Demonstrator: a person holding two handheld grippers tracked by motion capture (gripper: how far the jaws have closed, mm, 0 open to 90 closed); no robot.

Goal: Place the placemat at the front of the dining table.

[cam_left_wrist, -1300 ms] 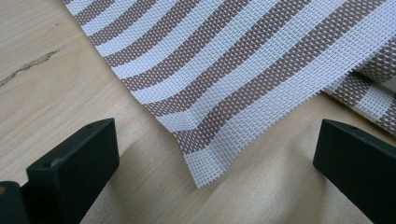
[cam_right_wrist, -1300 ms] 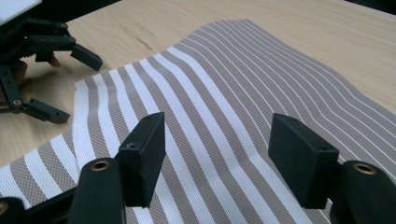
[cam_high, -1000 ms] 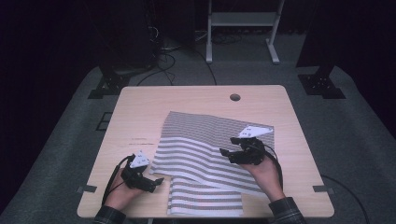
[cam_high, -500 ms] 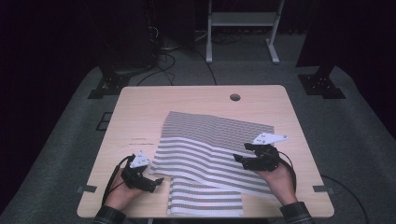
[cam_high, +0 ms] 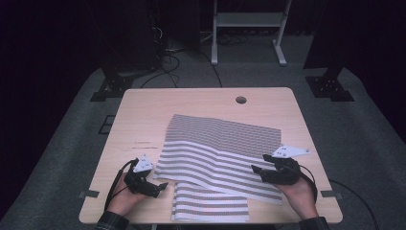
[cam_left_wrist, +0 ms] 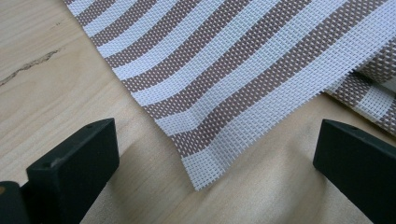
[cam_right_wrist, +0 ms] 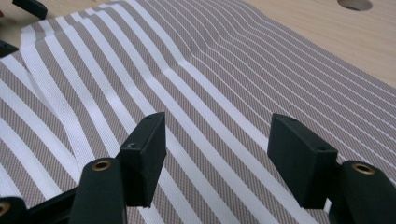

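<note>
Woven brown-white striped mat (cam_high: 215, 153), partly folded, rippled; both tools (cam_left_wrist: 210, 154) (cam_right_wrist: 217, 154) open, empty.

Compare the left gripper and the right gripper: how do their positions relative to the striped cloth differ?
The left gripper sits on bare table, aimed at the striped cloth's corner; the right gripper is over the cloth itself. The left frames a cloth corner between its jaws; the right frames unbroken stripes. Both stand open, gripping nothing.

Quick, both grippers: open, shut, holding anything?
Left gripper: open, brown-and-white striped woven mat corner between jaws, ungripped.
Right gripper: open above mat, holding nothing.
</note>
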